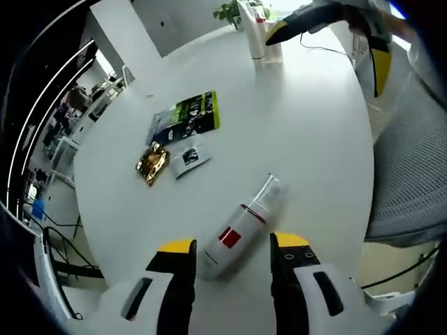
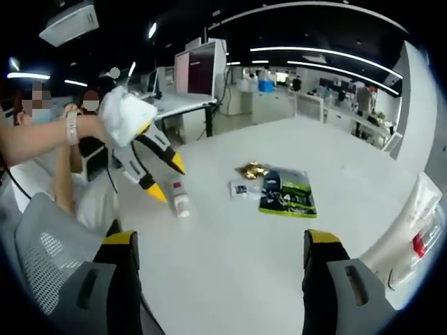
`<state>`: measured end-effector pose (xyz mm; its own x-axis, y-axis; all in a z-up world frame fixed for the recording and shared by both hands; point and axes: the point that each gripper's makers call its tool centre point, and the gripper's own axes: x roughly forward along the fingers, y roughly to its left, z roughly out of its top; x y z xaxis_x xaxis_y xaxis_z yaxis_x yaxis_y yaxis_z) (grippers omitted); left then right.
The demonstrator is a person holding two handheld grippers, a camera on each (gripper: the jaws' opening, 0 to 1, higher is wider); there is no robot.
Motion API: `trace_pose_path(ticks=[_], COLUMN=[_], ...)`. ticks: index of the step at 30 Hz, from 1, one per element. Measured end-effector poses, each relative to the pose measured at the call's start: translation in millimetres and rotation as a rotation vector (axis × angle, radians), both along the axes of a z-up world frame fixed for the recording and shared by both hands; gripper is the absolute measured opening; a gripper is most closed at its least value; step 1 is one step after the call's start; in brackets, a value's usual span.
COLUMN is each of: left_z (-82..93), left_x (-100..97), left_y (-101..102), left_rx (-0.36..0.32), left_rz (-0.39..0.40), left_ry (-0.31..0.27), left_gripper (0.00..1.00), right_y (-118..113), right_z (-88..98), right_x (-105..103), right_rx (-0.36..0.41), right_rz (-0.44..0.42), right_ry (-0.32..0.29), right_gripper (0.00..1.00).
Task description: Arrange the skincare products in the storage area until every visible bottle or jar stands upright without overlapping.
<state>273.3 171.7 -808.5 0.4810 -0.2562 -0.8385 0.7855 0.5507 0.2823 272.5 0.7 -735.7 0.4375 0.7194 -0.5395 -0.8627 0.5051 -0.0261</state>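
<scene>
While the pump bottle (image 1: 239, 232) lies on its side on the round white table (image 1: 307, 132), its base just between the tips of the left gripper (image 1: 231, 251), the step in hand looks like the pick-up of that fallen bottle so it can be stood upright; the left gripper's jaws are spread wide, one on each side of the bottle's lower end, and they do not press on it; the bottle's clear cap points away from the gripper, toward the far side of the table. Beyond the bottle, ahead and to one side of the left gripper, lie a green packet (image 1: 187, 116), a small white sachet (image 1: 190, 156) and a crumpled gold wrapper (image 1: 152, 163), all flat and close together; farther ahead, near the table's far edge, a tall white tube (image 1: 255, 31) stands upright beside the right gripper (image 1: 276, 33), seen there from the left gripper view. In the right gripper view the right gripper (image 2: 220, 248) also has its jaws wide apart with nothing between them, and a white tube (image 2: 408, 234) stands close beside one jaw; the left gripper (image 2: 164, 178) shows across the table over the lying bottle (image 2: 181, 199). The next move, I judge, calls for closing the left jaws on the bottle's body, lifting, and turning it base-down onto bare table, well apart from the sachets.
</scene>
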Motion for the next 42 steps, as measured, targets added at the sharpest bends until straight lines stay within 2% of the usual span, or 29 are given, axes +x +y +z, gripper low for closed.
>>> trace_pose_path(ticks=[3, 10, 22, 33, 42], left_z=[-5.3, -12.5, -20.3, -22.1, -24.6], left_x=[0.8, 7.2, 9.5, 8.2, 6.6], left_y=[4, -3, -1, -7, -13], left_rx=[0.050, 0.057, 0.132, 0.137, 0.201], left_rz=[-0.035, -0.092, -0.168, -0.207, -0.273], left_ry=[0.029, 0.072, 0.150, 0.234, 0.312], left_gripper=[0.39, 0.35, 0.29, 0.27, 0.25], right_y=[-1, -4, -12, -25, -32], right_z=[0.0, -0.3, -2.1, -3.9, -4.4], right_x=[2, 3, 5, 9, 12], right_rx=[0.004, 0.006, 0.020, 0.032, 0.039], right_rz=[-0.005, -0.015, -0.043, -0.082, -0.109], right_ry=[0.003, 0.009, 0.030, 0.040, 0.049], right_gripper=[0.97, 0.96, 0.95, 0.94, 0.92])
